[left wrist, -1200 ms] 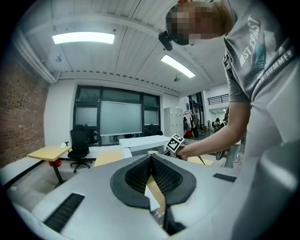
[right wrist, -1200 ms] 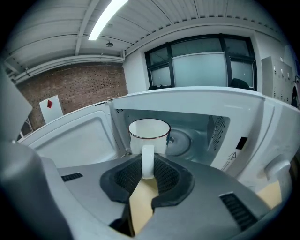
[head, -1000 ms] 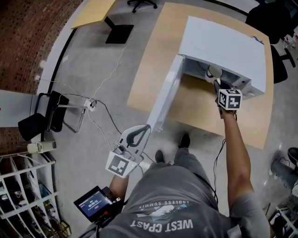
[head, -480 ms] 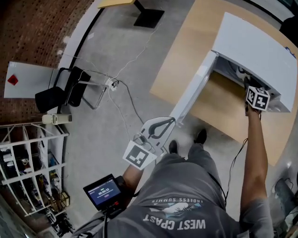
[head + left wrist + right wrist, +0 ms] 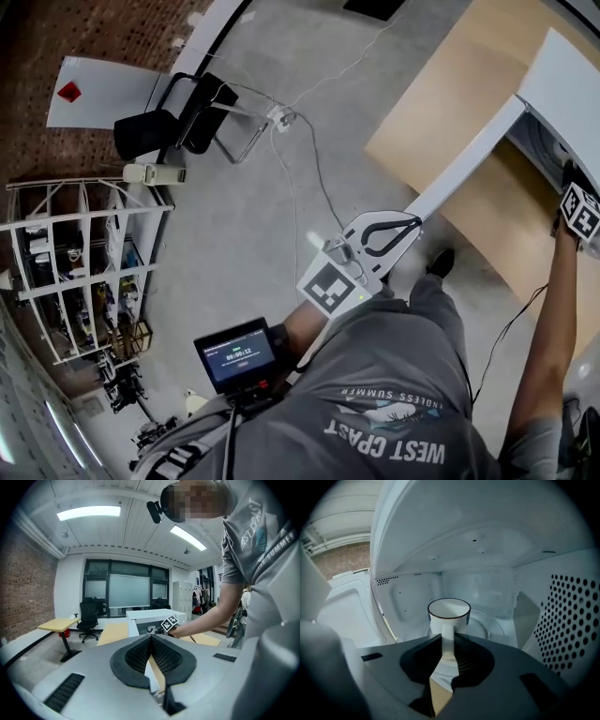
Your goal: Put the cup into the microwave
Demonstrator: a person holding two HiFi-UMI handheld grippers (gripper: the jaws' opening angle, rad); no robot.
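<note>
Both closed: right gripper (image 5: 448, 643) pinches a glossy round cup (image 5: 449, 614) by its handle (inside white microwave (image 5: 487, 550)); left gripper (image 5: 151, 638) empty.

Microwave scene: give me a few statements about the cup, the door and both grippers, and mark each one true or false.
1. The cup is inside the microwave. True.
2. The right gripper has its jaws wide apart, clear of the cup. False: they are closed on the cup's handle.
3. The microwave's door is shut. False: it stands open.
4. The left gripper has its jaws together with nothing between them. True.
5. The cup lies on its side. False: it is upright, mouth up.
</note>
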